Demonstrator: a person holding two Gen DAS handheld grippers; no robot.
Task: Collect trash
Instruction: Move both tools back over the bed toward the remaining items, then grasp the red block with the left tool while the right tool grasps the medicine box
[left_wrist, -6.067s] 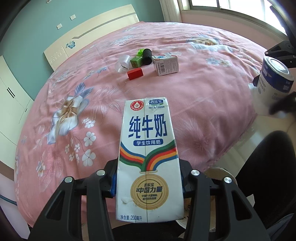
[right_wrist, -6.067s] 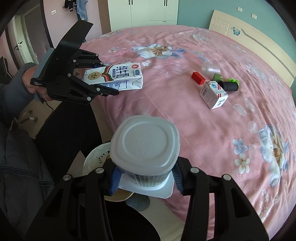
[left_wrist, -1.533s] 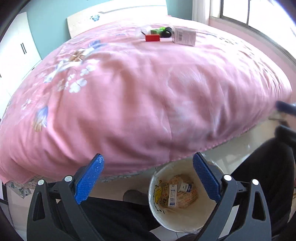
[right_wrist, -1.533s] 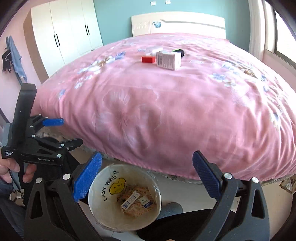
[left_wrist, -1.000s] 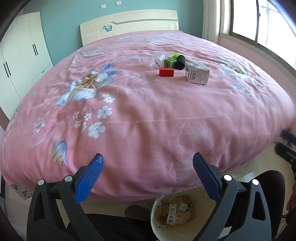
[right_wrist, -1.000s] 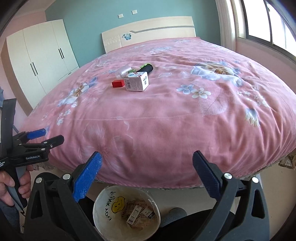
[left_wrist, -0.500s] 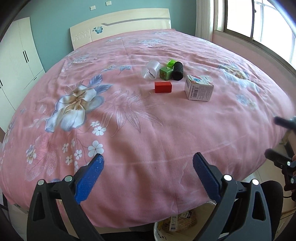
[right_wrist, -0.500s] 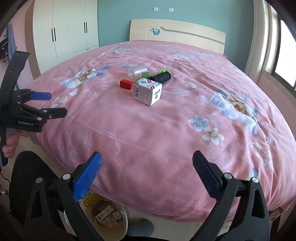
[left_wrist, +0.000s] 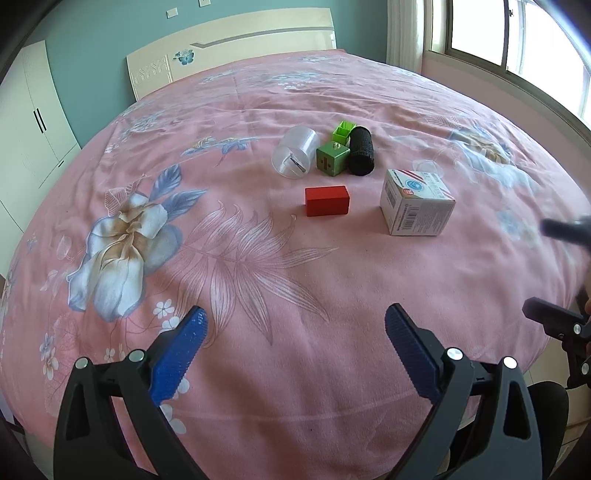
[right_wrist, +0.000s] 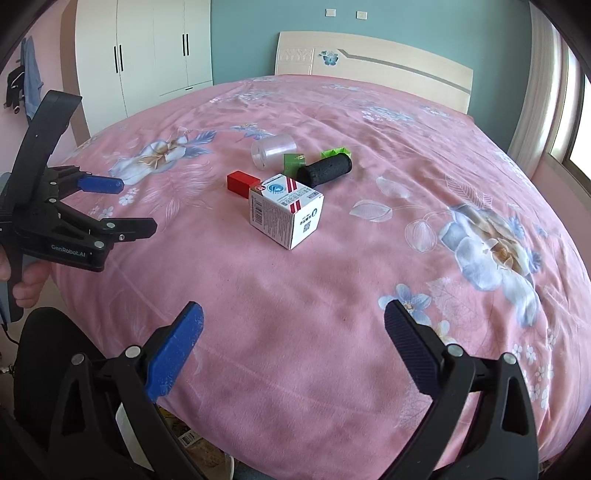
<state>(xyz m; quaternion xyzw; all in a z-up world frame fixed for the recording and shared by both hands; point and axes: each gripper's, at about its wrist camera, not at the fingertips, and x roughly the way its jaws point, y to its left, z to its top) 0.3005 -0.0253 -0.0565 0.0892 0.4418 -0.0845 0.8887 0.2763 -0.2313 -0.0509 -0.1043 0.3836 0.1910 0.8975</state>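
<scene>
Left gripper (left_wrist: 295, 332): jaws spread wide, nothing held, over near part of pink floral bedspread (left_wrist: 258, 277). Right gripper (right_wrist: 293, 332): jaws spread wide, nothing held.

Trash cluster well ahead of both, mid-bed: white carton (left_wrist: 417, 202) with barcode and red stripes, print too small to read; red box (left_wrist: 327, 200); green cube (left_wrist: 332, 158); black cylinder (left_wrist: 361, 156); clear cup (left_wrist: 295, 152) on side.

"GenRobot.AI" legible on left gripper body in right view.
</scene>
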